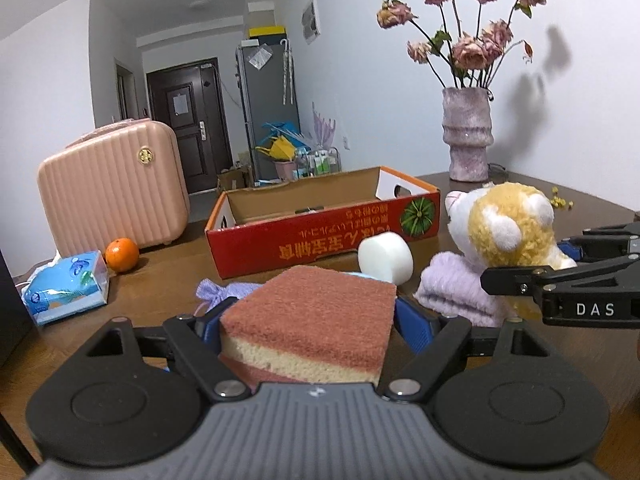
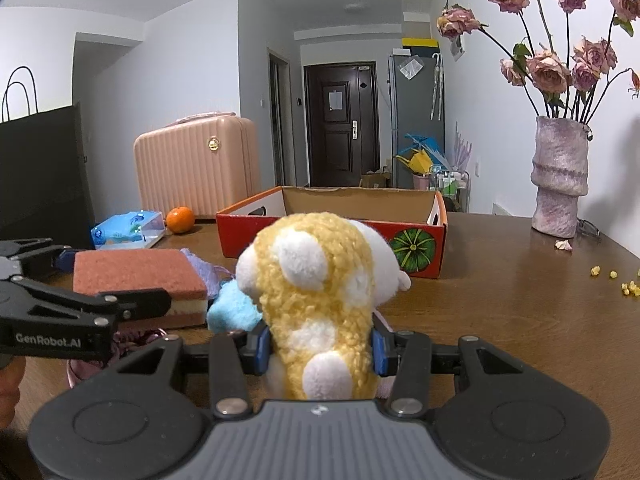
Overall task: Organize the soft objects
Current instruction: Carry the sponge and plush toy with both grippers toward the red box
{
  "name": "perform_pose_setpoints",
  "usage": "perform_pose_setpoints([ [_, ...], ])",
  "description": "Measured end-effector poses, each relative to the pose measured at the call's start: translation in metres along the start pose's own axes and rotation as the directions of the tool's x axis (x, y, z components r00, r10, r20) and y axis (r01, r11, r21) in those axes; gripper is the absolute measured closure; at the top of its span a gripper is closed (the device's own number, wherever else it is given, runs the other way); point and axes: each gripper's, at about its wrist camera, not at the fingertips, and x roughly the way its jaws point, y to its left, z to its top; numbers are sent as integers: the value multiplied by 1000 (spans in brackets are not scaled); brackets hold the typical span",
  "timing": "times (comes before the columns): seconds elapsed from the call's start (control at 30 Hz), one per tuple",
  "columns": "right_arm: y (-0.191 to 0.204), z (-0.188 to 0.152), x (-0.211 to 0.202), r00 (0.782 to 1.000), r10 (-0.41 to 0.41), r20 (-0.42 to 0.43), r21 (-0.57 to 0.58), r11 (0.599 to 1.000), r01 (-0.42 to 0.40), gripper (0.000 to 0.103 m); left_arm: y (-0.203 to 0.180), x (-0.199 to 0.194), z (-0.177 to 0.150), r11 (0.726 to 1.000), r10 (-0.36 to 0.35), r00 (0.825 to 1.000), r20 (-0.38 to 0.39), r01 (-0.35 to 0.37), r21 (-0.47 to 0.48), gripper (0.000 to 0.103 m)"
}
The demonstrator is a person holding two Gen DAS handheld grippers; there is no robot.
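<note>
My left gripper [image 1: 314, 332] is shut on a red and yellow sponge [image 1: 316, 316], held above the table; the sponge also shows in the right wrist view [image 2: 136, 276]. My right gripper [image 2: 320, 344] is shut on a yellow and white plush toy [image 2: 316, 300], which also shows in the left wrist view [image 1: 508, 224]. A red cardboard box [image 1: 320, 236] stands open behind both, seen again in the right wrist view [image 2: 332, 240]. A white foam cylinder [image 1: 386, 258], a folded lilac cloth [image 1: 460, 288] and a lilac pouch [image 1: 224, 292] lie in front of the box. A light blue soft thing [image 2: 232, 308] lies beside the plush.
A pink suitcase [image 1: 116, 184], an orange [image 1: 122, 255] and a blue tissue pack [image 1: 66, 286] stand at the left. A vase of dried roses [image 1: 468, 136] stands at the back right. A black paper bag [image 2: 40, 176] is at the far left. Petals [image 2: 628, 286] lie on the table.
</note>
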Motion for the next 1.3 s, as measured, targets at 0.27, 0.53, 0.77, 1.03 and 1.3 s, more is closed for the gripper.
perform_pose_setpoints([
  [0.27, 0, 8, -4, 1000, -6, 26, -10, 1000, 7, 58, 3, -3, 11, 1000, 11, 999, 37, -10, -25, 19],
  [0.53, -2, 20, -3, 999, -20, 47, -25, 999, 21, 58, 6, -4, 26, 999, 19, 997, 74, -17, -30, 19],
  [0.77, -3, 29, 2, 998, -28, 60, -42, 999, 31, 58, 11, -1, 37, 999, 24, 995, 100, -21, -25, 19],
  [1.03, -4, 43, 13, 997, -43, 71, -55, 997, 47, 58, 17, 8, 50, 999, 26, 992, 123, -21, -38, 19],
  [1.3, -7, 60, 28, 995, -52, 88, -62, 996, 58, 58, 27, 22, 66, 998, 37, 988, 153, -29, -52, 19],
])
